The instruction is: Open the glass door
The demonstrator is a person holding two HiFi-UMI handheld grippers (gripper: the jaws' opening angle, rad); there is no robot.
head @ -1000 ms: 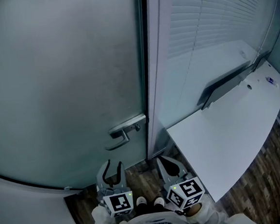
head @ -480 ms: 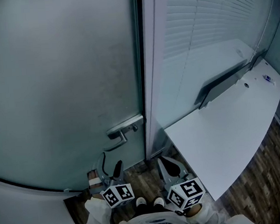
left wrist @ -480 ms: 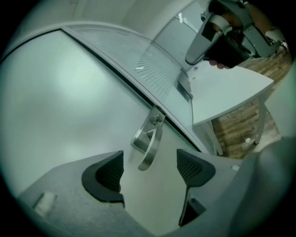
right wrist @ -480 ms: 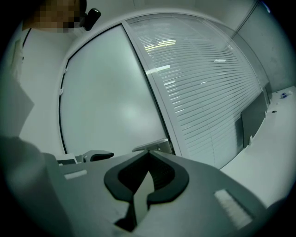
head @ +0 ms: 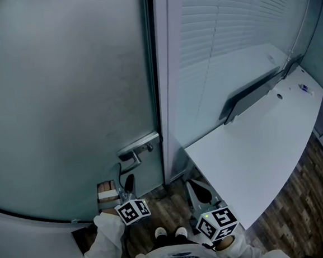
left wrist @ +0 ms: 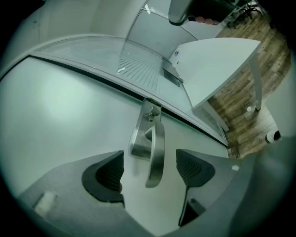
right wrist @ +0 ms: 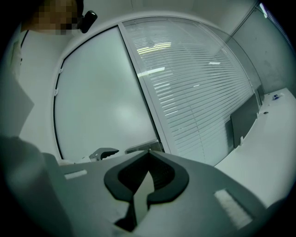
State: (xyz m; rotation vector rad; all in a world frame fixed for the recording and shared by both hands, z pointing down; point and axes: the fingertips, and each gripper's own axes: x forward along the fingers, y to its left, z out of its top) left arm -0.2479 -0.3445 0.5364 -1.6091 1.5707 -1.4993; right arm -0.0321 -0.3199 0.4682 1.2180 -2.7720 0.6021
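Observation:
The frosted glass door (head: 63, 95) fills the left of the head view, with its steel lever handle (head: 134, 151) near the closing edge. My left gripper (head: 124, 182) is rolled on its side just below the handle. In the left gripper view the lever (left wrist: 155, 152) stands between the two pads (left wrist: 109, 173), and neither pad touches it. These jaws have just been opening and are now wide open. My right gripper (head: 193, 183) hangs low by the door frame, shut with nothing in it; its tips (right wrist: 148, 153) meet.
A pale door frame (head: 167, 97) separates the door from a glass wall with blinds (head: 225, 24). A white curved desk (head: 259, 156) juts in at the right, bearing a dark flat screen (head: 248, 96). Wood floor (head: 168, 209) and the person's shoes (head: 169, 231) lie below.
The left gripper has rolled onto its side, shifted left and closer to the handle, and its jaws have spread wider. The right gripper has drifted slightly and stays shut.

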